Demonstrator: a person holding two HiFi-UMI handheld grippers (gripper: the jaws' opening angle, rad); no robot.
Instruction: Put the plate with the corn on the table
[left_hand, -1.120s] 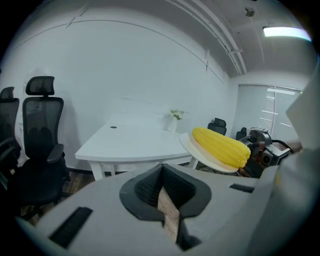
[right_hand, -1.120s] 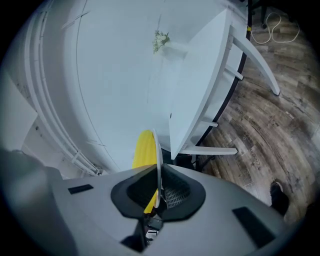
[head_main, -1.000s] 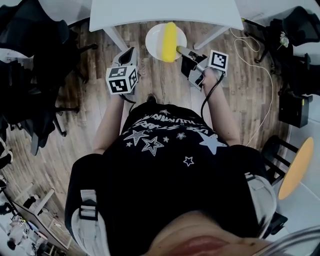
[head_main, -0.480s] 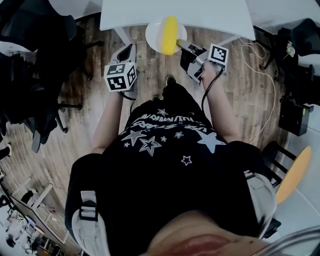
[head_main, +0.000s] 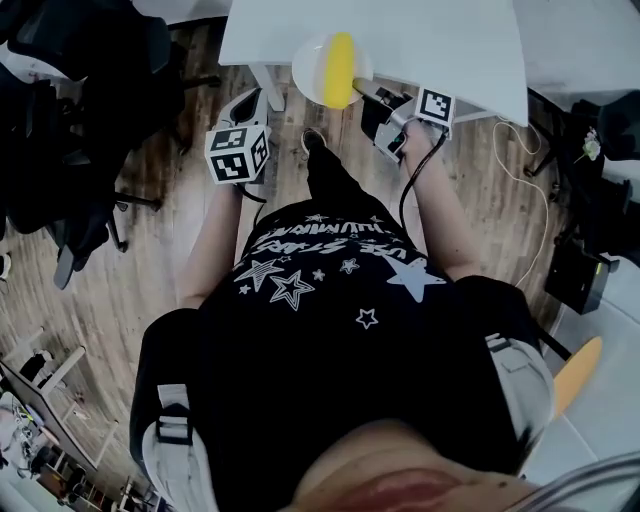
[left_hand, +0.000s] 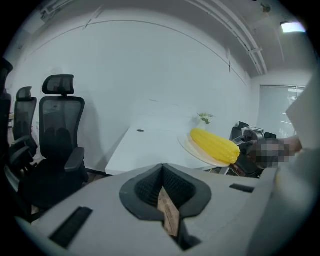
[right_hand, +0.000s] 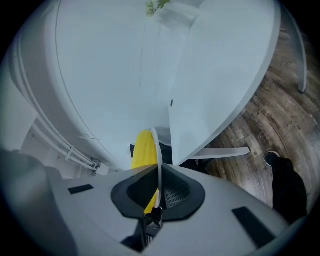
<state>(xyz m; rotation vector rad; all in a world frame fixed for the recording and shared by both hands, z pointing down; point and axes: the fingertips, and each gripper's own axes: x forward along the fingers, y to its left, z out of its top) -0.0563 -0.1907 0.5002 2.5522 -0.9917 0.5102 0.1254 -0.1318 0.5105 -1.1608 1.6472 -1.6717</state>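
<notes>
The right claw clamped the plate rim, corn on it, by the surface edge. The left claw was closed, empty. The shirt print was unreadable.

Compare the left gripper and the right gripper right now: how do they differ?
The right gripper is clamped on the white plate by its rim, carrying the corn; the left gripper holds neither. The right gripper reaches the white table at its edge; the left gripper hovers over the wood floor, short of the table. Both have their jaws closed.
</notes>
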